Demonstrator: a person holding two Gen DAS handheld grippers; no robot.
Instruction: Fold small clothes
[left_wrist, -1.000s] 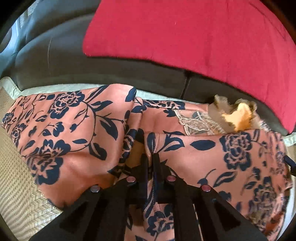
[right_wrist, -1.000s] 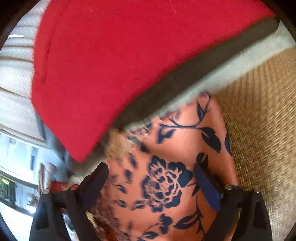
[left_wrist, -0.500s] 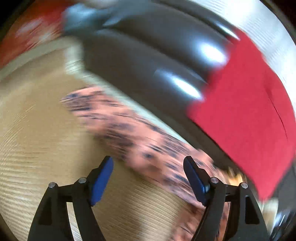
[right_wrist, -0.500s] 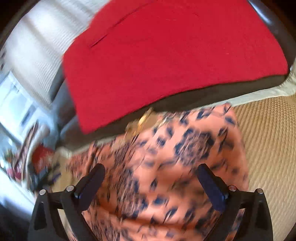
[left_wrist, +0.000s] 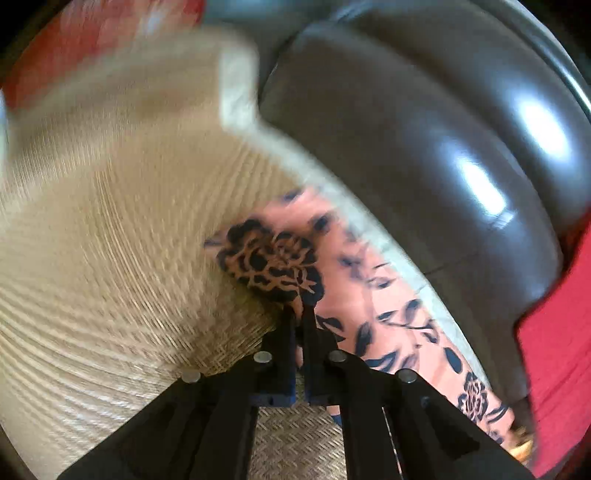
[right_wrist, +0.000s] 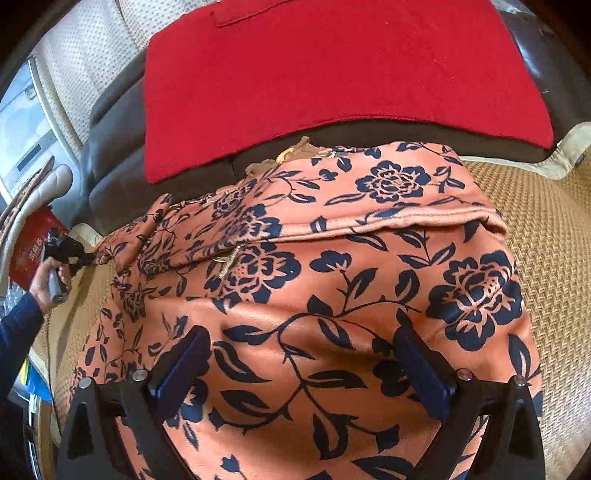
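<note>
A salmon-pink garment with dark blue flowers (right_wrist: 332, 280) lies partly folded on a woven straw mat (right_wrist: 546, 229). My right gripper (right_wrist: 303, 369) is open just above the cloth, its blue-padded fingers apart and empty. In the left wrist view my left gripper (left_wrist: 300, 314) is shut on a corner of the garment (left_wrist: 273, 262) at its far end near the sofa back. In the right wrist view the left gripper (right_wrist: 79, 254) shows at the far left, pinching the stretched cloth edge.
A dark leather sofa back (left_wrist: 424, 122) runs behind the mat, with a red cloth (right_wrist: 332, 74) draped on it. A small tan item (right_wrist: 291, 153) lies at the garment's far edge. Clutter and a red packet (right_wrist: 33, 247) sit off the mat's left end.
My left gripper let go of the garment's middle, opened, swung left and has shut on its far corner. My right gripper stayed open and drew back, showing more of the cloth.
</note>
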